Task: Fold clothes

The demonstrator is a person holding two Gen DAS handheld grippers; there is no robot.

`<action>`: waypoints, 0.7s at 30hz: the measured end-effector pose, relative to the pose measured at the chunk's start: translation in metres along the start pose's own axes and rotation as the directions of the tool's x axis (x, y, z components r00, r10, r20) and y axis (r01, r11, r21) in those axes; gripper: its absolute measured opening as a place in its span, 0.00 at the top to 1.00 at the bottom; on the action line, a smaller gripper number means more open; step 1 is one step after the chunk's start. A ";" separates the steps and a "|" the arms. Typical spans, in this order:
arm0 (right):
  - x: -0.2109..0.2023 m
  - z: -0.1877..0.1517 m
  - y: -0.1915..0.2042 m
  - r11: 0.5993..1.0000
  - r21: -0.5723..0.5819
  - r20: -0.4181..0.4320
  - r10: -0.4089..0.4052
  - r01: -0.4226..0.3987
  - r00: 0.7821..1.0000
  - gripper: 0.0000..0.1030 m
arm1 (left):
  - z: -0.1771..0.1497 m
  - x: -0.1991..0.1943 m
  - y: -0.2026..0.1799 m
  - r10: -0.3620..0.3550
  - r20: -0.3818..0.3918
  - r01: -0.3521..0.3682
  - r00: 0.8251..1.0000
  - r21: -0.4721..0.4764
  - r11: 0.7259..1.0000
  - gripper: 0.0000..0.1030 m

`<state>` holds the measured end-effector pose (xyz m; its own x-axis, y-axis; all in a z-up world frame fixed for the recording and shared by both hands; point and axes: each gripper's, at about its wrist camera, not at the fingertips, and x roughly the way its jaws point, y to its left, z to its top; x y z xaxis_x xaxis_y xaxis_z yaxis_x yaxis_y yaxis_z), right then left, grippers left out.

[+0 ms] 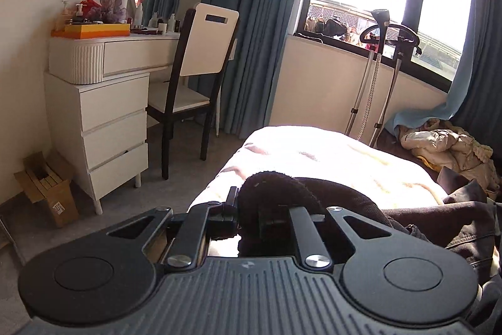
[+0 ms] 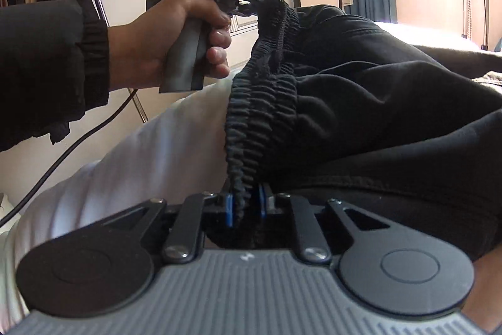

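Black trousers with a ribbed elastic waistband hang stretched between my two grippers above the bed. My right gripper is shut on the near end of the waistband, which sits between its blue pads. My left gripper, held by a hand, is shut on the far end of the waistband. In the left wrist view the left gripper holds a bunched black fold of the trousers, which covers its fingertips. The rest of the trousers trails down to the right.
The bed with a pale patterned cover lies ahead. A white pillow is below the waistband. A white dresser and chair stand left. A garment steamer stand and crumpled pale clothes are near the window.
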<state>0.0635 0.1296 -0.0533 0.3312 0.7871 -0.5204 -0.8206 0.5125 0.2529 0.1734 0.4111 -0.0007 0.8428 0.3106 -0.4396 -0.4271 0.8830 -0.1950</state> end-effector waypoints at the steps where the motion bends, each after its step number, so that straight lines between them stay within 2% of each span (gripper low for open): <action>1: -0.002 0.001 -0.003 1.000 0.008 0.004 0.012 -0.012 1.000 0.81 | -0.001 0.000 0.002 -0.002 0.004 0.002 1.000 -0.005 1.000 0.86; 2: -0.004 0.002 -0.006 1.000 0.014 0.006 0.023 -0.023 1.000 0.79 | 0.000 0.001 0.004 -0.005 0.004 0.005 1.000 -0.006 1.000 0.85; 4: -0.013 0.004 -0.004 0.999 0.026 0.010 0.040 -0.041 0.999 0.75 | 0.002 0.001 0.006 0.007 -0.011 -0.007 1.000 -0.014 1.000 0.75; 5: -0.018 0.005 -0.002 0.998 0.032 0.012 0.048 -0.049 0.999 0.66 | 0.001 -0.004 0.007 0.031 -0.016 -0.031 0.999 -0.003 1.000 0.60; 6: -0.024 0.005 0.000 0.998 0.027 0.015 0.052 -0.053 0.999 0.50 | 0.000 -0.011 0.007 0.065 -0.016 -0.065 0.998 0.023 0.998 0.44; 7: -0.030 0.004 0.003 0.998 0.013 0.020 0.053 -0.053 0.998 0.42 | 0.000 -0.018 0.007 0.099 -0.015 -0.099 0.995 0.050 0.994 0.34; 8: -0.036 0.002 0.006 0.999 -0.006 0.024 0.046 -0.046 0.999 0.35 | -0.001 -0.027 0.008 0.116 -0.010 -0.115 0.993 0.071 0.991 0.30; 10: -0.050 -0.002 0.011 0.999 -0.043 0.029 0.018 -0.017 0.999 0.34 | -0.003 -0.046 0.014 0.114 0.005 -0.114 0.993 0.106 0.988 0.25; 13: -0.085 -0.014 0.016 0.996 -0.073 0.072 -0.049 0.054 0.996 0.34 | -0.005 -0.079 0.013 0.125 0.042 -0.130 0.991 0.143 0.981 0.24; 15: -0.114 -0.023 0.013 0.989 -0.087 0.106 -0.114 0.123 0.988 0.33 | -0.003 -0.109 0.004 0.118 0.100 -0.132 0.988 0.151 0.980 0.23; 18: -0.163 -0.036 -0.005 0.970 -0.091 0.115 -0.213 0.223 0.970 0.32 | 0.002 -0.145 -0.025 0.017 0.161 -0.044 0.987 0.166 0.985 0.15; 21: -0.209 -0.057 -0.026 0.938 -0.069 0.109 -0.332 0.341 0.937 0.26 | -0.003 -0.160 -0.074 -0.128 0.135 0.093 0.983 0.240 0.966 0.14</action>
<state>-0.0112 -0.0674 0.0022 0.6336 0.6043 -0.4831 -0.6887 0.7250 0.0038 0.0691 0.2947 0.0818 0.9269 0.2396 -0.2888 -0.2558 0.9665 -0.0192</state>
